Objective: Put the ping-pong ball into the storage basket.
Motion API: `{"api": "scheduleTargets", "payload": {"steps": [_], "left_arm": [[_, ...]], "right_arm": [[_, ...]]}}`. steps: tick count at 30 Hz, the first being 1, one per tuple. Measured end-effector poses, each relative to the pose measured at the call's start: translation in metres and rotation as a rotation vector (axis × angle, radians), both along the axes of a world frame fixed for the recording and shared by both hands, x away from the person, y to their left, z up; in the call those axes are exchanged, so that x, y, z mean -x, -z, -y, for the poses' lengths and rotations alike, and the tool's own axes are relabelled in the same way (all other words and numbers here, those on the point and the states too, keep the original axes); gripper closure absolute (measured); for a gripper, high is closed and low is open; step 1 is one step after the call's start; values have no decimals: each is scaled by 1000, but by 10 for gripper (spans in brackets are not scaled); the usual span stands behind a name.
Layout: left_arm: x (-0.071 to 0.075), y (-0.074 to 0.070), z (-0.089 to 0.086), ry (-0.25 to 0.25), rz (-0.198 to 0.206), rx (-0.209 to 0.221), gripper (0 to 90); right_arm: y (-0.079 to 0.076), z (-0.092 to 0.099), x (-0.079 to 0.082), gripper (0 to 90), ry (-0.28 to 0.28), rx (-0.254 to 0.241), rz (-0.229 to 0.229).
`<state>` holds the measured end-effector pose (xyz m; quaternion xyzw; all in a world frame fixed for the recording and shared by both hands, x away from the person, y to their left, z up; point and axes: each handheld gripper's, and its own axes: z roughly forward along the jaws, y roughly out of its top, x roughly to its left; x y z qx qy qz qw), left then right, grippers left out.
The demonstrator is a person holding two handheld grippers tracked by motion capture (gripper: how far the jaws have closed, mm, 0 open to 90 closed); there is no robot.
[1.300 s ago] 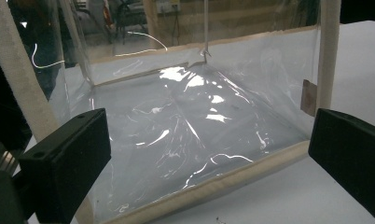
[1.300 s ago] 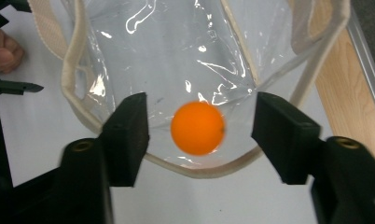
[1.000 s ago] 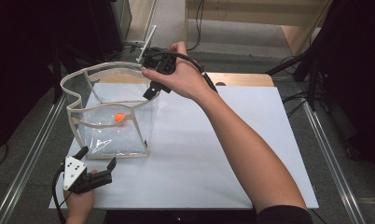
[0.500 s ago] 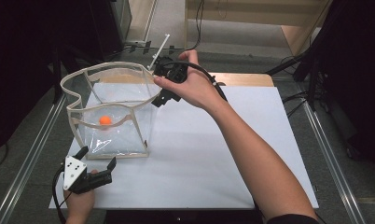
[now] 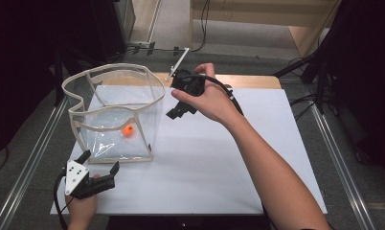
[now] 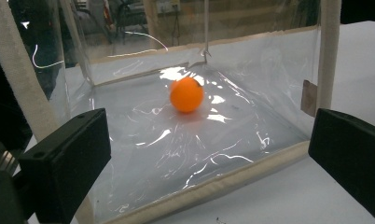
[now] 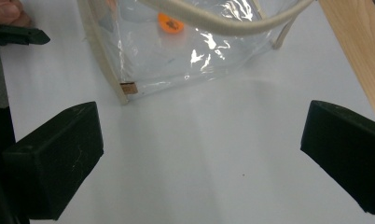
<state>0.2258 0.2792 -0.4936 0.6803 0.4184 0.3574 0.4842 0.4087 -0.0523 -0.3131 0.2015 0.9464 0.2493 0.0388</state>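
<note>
A clear plastic bag [image 5: 150,103] with beige trim stands open on the left of the white table. An orange ball [image 5: 128,130] lies on its floor; I also see the ball [image 6: 187,94] through the bag's wall [image 6: 325,56]. My right gripper [image 5: 180,109] hovers just right of the bag. Its jaws have just been opening and now stand wide apart in the right gripper view [image 7: 199,168], with nothing between them. My left gripper [image 5: 100,161] rests at the bag's near side, open and empty [image 6: 209,158], pointing at the ball.
The white sheet [image 5: 219,167] covers the table, with a wooden strip [image 5: 250,81] along its far edge. Metal rails [image 5: 334,148] run along both sides. Cables lie on the floor beyond the table. The left gripper's fingertip [image 7: 17,35] shows beside the bag [image 7: 129,51].
My right hand has come away from above the bag, moving right and lower. The orange ball has shifted about on the bag's floor. The left gripper has stayed put.
</note>
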Motion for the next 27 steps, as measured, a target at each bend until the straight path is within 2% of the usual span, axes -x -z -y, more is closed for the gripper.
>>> {"api": "scheduleTargets", "payload": {"steps": [16, 25, 27], "left_arm": [[0, 0, 0, -1, -2, 3, 0], [0, 0, -1, -2, -4, 0, 0], [0, 0, -1, -1, -5, 1, 0]], "right_arm": [[23, 14, 20, 0, -5, 8, 21], [31, 25, 32, 0, 1, -7, 17], [35, 28, 33, 0, -16, -21, 23]]}}
